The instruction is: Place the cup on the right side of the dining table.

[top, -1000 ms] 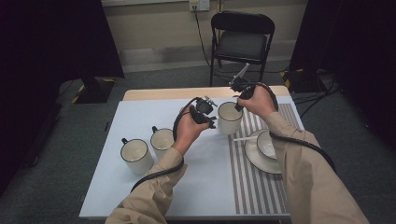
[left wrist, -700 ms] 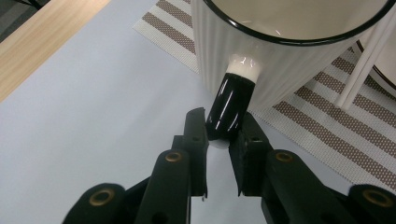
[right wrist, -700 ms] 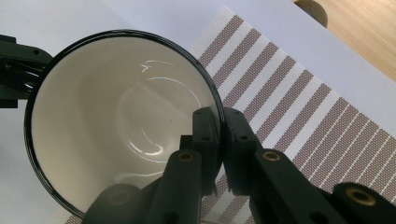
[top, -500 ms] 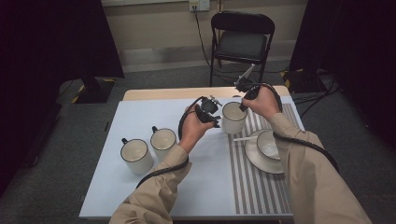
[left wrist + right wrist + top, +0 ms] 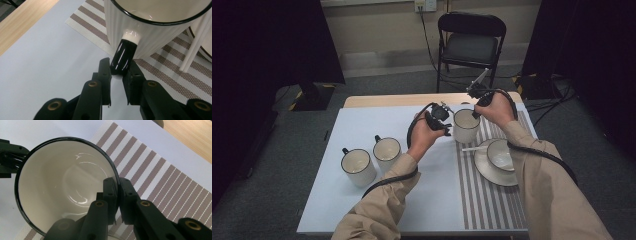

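Left gripper view: the left gripper (image 5: 117,71) is seen with its jaws set to either side of the black handle (image 5: 123,56) of a white mug (image 5: 150,32); they appear clamped on it, or very nearly so. In the right gripper view the right gripper (image 5: 117,186) is pinched on the mug's rim (image 5: 113,171), one jaw inside the wall and one outside. The mug is empty, and its base is hidden in these views, so whether it is standing or just lifted cannot be told.

From the high view, the mug (image 5: 466,125) is found at the left edge of the striped mat (image 5: 492,200), on the right half of the table (image 5: 362,210), between the two grippers. Just near and right of it a saucer (image 5: 484,172) is set on the mat, with a cup (image 5: 501,155) on it and a white stick (image 5: 474,148) lying across its far-left edge. Two more mugs (image 5: 358,167) (image 5: 387,152) are left well apart from it, on the near left of the table.

The step in hand is judged to be a handover or a shared carry of the mug, with both grips already taken. For the next move, one grip should be loosened only once the other is firm, and the mug kept level and clear of the stick and saucer.
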Tool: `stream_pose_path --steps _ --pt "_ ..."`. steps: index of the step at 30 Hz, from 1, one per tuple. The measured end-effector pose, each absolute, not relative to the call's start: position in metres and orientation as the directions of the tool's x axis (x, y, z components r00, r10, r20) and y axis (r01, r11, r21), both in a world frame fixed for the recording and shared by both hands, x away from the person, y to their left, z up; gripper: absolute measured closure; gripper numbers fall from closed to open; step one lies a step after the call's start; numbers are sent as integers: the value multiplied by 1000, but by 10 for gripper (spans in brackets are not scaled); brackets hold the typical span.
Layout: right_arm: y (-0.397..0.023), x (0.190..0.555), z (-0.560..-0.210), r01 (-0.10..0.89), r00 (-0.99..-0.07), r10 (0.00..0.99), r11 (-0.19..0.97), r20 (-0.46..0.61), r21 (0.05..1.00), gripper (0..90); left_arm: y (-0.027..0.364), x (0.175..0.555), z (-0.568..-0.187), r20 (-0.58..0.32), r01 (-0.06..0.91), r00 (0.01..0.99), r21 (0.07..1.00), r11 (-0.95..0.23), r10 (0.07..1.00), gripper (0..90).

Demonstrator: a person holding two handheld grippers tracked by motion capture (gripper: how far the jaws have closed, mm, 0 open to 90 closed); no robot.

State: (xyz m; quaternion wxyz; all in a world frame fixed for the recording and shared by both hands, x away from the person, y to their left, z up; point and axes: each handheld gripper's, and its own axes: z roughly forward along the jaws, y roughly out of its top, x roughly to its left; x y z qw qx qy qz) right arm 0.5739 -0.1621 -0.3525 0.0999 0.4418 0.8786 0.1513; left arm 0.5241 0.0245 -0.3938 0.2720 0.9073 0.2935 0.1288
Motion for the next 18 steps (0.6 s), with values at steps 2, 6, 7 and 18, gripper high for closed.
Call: stream_pose_path --steps 2,6,7,18 --pt "-164 574 -353 744 -590 806 565 -48 355 849 23 525 -395 78 463 793 568 -680 604 774" --pt "-168 576 -356 750 -584 811 555 -32 360 849 20 527 -397 73 461 798 565 -684 598 774" --pt "-169 576 -357 751 -583 812 555 -37 357 848 19 528 -398 70 463 797 566 -683 599 774" --pt "-175 578 -360 761 -567 823 538 -32 363 849 13 533 -399 70 462 800 561 -687 595 772"
